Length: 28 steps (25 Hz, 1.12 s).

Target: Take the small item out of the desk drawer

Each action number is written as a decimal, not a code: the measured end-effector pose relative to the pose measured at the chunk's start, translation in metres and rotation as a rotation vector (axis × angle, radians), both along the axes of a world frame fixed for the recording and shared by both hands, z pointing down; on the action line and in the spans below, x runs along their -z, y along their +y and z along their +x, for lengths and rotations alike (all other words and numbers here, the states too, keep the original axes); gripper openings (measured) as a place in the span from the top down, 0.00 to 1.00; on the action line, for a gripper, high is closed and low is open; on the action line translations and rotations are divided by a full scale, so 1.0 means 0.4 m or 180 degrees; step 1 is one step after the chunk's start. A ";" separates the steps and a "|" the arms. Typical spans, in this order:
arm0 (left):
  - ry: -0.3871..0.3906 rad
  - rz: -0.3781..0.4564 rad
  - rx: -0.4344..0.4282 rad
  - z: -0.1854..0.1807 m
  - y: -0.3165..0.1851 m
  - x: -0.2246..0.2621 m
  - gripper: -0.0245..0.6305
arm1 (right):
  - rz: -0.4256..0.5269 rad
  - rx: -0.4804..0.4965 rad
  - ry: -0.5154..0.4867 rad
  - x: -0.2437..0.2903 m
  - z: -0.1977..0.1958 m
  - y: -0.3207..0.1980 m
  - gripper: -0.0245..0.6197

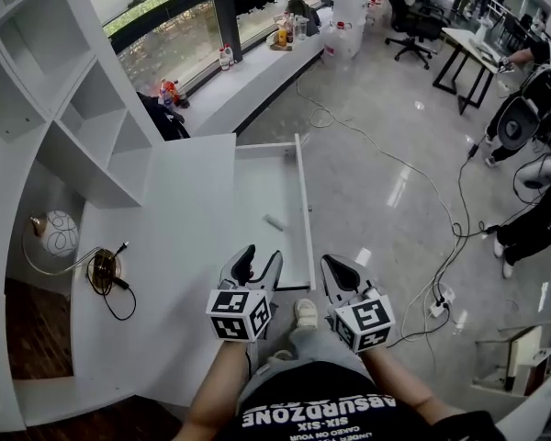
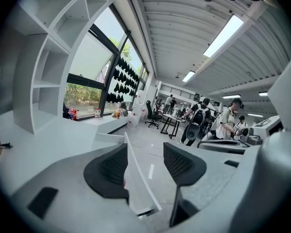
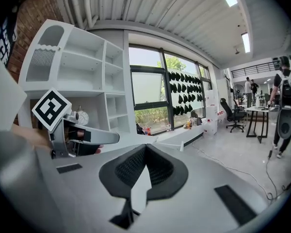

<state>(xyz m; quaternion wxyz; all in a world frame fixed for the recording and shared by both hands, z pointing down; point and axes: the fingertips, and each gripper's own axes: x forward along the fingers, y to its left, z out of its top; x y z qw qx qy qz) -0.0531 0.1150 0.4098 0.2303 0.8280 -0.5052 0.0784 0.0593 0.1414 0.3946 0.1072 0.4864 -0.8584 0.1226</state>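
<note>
Side by side at the open drawer's (image 1: 305,200) near end, tilted slightly down: left gripper (image 1: 255,257) released and empty, right gripper (image 1: 335,266) clenched on nothing.

The white desk drawer (image 1: 305,209) stands pulled open just ahead of the left gripper (image 1: 262,256). A small pale item (image 1: 274,220) lies flat inside.
</note>
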 end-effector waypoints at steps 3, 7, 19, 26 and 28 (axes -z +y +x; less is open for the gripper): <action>0.0049 -0.0108 0.0044 0.005 -0.037 -0.028 0.63 | -0.0030 0.0026 -0.0006 -0.013 0.007 -0.038 0.96; 0.0130 -0.0243 0.0165 0.012 -0.082 -0.058 0.63 | -0.0076 0.0076 -0.0035 -0.023 0.021 -0.081 0.96; 0.0141 -0.0484 0.0449 0.021 -0.182 -0.129 0.63 | -0.0188 0.0293 -0.0046 -0.066 0.039 -0.203 0.96; 0.0206 -0.0674 0.0594 0.023 -0.234 -0.175 0.63 | -0.0228 0.0416 -0.0090 -0.082 0.041 -0.266 0.96; 0.0228 -0.0736 0.0611 0.029 -0.248 -0.192 0.63 | -0.0248 0.0448 -0.0093 -0.089 0.045 -0.282 0.96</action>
